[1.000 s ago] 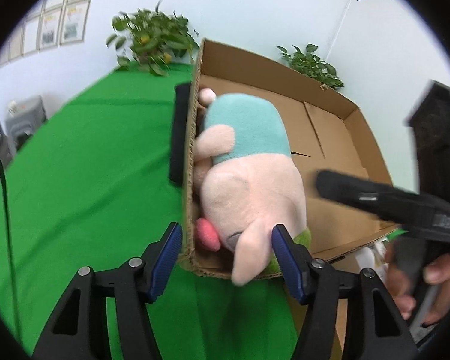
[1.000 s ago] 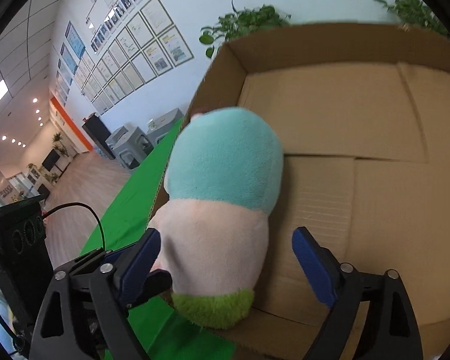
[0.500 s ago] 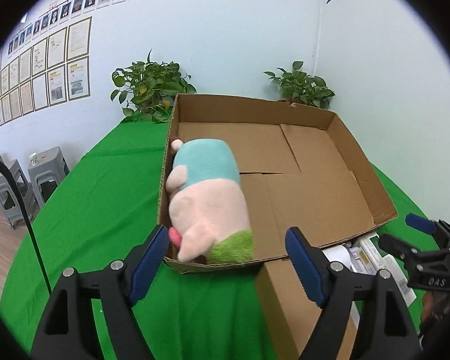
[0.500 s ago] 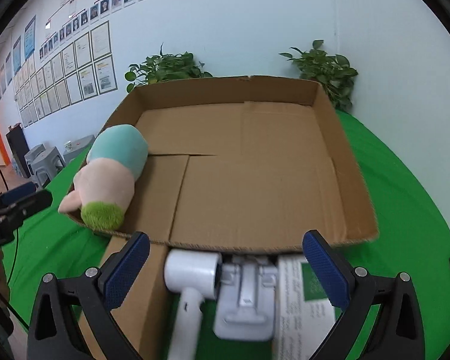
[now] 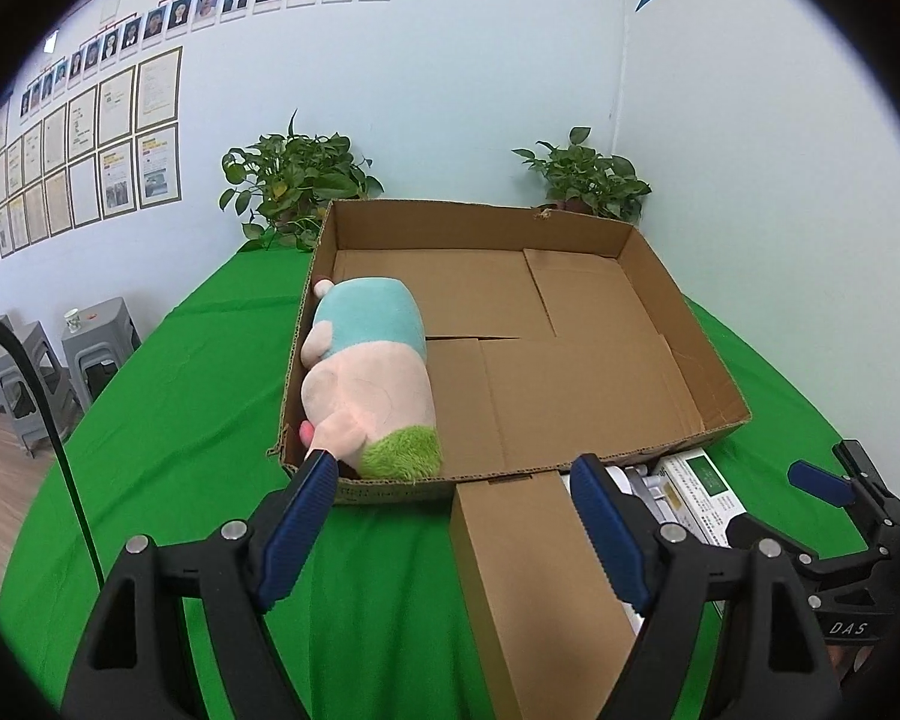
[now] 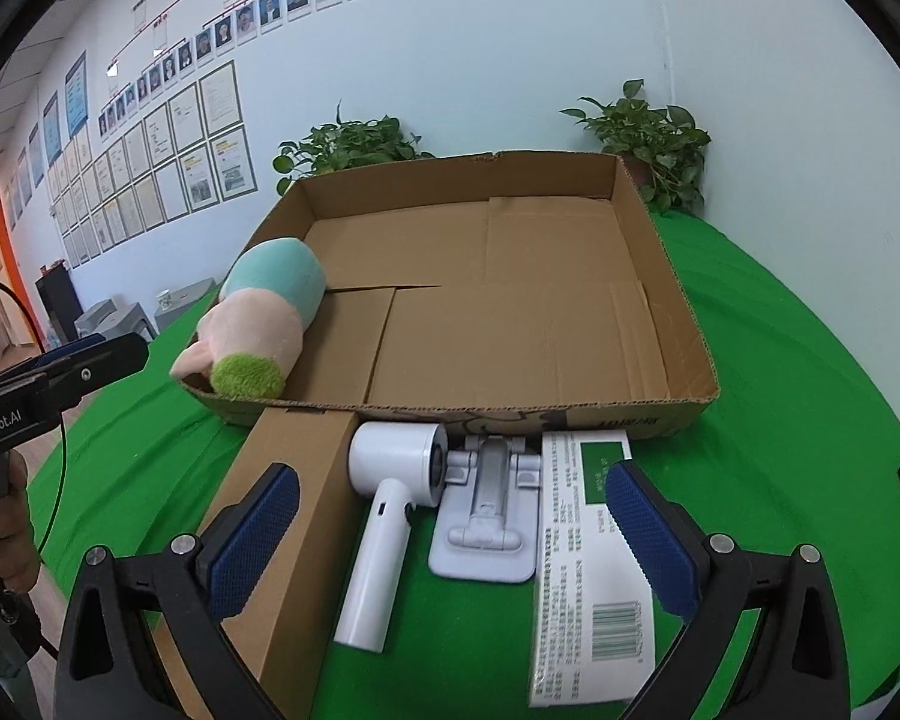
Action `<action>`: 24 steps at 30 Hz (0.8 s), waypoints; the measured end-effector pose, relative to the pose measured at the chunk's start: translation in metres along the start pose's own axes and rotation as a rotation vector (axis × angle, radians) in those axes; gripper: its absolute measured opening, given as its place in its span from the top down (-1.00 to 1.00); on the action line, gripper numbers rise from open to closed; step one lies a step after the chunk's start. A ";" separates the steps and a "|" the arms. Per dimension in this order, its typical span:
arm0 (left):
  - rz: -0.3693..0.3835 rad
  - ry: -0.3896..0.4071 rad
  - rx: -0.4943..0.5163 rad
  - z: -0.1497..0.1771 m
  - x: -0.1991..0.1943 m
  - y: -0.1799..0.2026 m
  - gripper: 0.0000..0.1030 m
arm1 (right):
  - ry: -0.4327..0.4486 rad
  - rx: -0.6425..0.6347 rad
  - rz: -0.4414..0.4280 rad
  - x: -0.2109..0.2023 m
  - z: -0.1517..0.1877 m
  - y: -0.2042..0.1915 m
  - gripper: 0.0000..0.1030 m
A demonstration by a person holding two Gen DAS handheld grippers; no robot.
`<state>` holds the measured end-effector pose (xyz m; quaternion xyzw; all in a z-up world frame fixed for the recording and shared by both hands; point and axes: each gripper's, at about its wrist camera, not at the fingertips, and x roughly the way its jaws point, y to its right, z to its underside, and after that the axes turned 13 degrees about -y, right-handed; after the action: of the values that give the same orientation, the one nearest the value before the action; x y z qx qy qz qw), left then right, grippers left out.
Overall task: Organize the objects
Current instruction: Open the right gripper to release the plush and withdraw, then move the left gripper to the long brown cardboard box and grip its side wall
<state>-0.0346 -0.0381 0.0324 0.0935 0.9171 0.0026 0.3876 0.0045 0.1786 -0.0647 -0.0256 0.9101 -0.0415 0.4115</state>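
Note:
A pink and teal plush toy point(image 5: 369, 372) lies inside the open cardboard box point(image 5: 684, 330) against its left wall; it also shows in the right wrist view point(image 6: 258, 324). My left gripper point(image 5: 456, 534) is open and empty, in front of the box. My right gripper point(image 6: 450, 531) is open and empty, above a white hair dryer point(image 6: 384, 510), a grey stand point(image 6: 489, 510), a green and white packet point(image 6: 594, 552) and a long brown carton point(image 6: 276, 528).
The green table point(image 5: 168, 396) carries everything. The cardboard box point(image 6: 684, 312) fills the middle. Two potted plants point(image 5: 294, 180) stand at the back by the wall. Grey stools point(image 5: 24, 372) stand left of the table.
Both grippers have drawn back from the box. The plush toy, which was between the fingers, now lies free in the box. The items in front of the box have come into view.

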 end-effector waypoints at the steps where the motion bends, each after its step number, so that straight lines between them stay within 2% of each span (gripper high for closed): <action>1: -0.015 0.002 0.003 0.003 -0.003 0.003 -0.55 | 0.004 -0.002 -0.005 -0.002 0.002 -0.001 -0.99; 2: -0.029 0.002 0.006 0.005 -0.005 0.006 -0.44 | 0.008 -0.005 -0.010 -0.005 0.005 -0.002 -0.99; 3: -0.041 0.000 0.004 0.008 -0.007 0.007 -0.10 | 0.015 -0.006 -0.014 -0.008 0.006 -0.004 -0.98; 4: -0.041 -0.004 0.001 0.009 -0.009 0.007 0.11 | 0.023 -0.009 -0.017 -0.011 0.007 -0.005 -0.87; 5: -0.039 -0.006 0.000 0.010 -0.010 0.007 0.51 | 0.036 -0.014 -0.016 -0.016 0.008 -0.007 -0.52; 6: -0.040 -0.002 -0.002 0.011 -0.012 0.007 0.78 | 0.047 -0.021 0.001 -0.020 0.010 -0.009 -0.30; 7: -0.040 0.006 0.001 0.012 -0.014 0.008 0.80 | 0.054 -0.028 0.021 -0.022 0.011 -0.011 0.08; 8: -0.031 0.019 0.006 0.013 -0.016 0.008 0.80 | 0.059 -0.034 0.034 -0.024 0.012 -0.013 0.28; 9: -0.017 0.036 0.017 0.014 -0.019 0.009 0.80 | 0.061 -0.037 0.037 -0.025 0.012 -0.014 0.30; 10: -0.001 0.069 0.030 0.015 -0.024 0.011 0.75 | 0.061 -0.040 0.038 -0.025 0.011 -0.015 0.29; 11: 0.002 0.086 0.036 0.016 -0.027 0.012 0.26 | 0.064 -0.041 0.039 -0.027 0.012 -0.015 0.27; 12: -0.001 0.105 0.042 0.017 -0.030 0.013 -0.59 | 0.068 -0.041 0.039 -0.028 0.012 -0.015 0.21; 13: 0.003 0.129 0.043 0.018 -0.032 0.012 -0.84 | 0.072 -0.036 0.040 -0.030 0.012 -0.015 -0.20; 14: 0.017 0.157 0.038 0.020 -0.035 0.011 -0.93 | 0.080 -0.029 0.030 -0.031 0.012 -0.013 -0.87; 15: 0.035 0.171 0.034 0.021 -0.037 0.009 -0.93 | 0.094 -0.023 0.006 -0.033 0.013 -0.011 -0.99; 21: 0.071 0.099 -0.002 0.023 -0.022 -0.006 -0.93 | 0.070 -0.082 -0.036 -0.034 0.026 -0.011 -0.99; 24: 0.122 0.053 -0.033 0.026 -0.014 -0.018 -0.93 | 0.002 -0.075 -0.145 -0.031 0.031 -0.009 -0.99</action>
<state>-0.0098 -0.0596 0.0226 0.1427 0.9194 0.0437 0.3640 0.0482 0.1709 -0.0616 -0.1068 0.9072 -0.0371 0.4053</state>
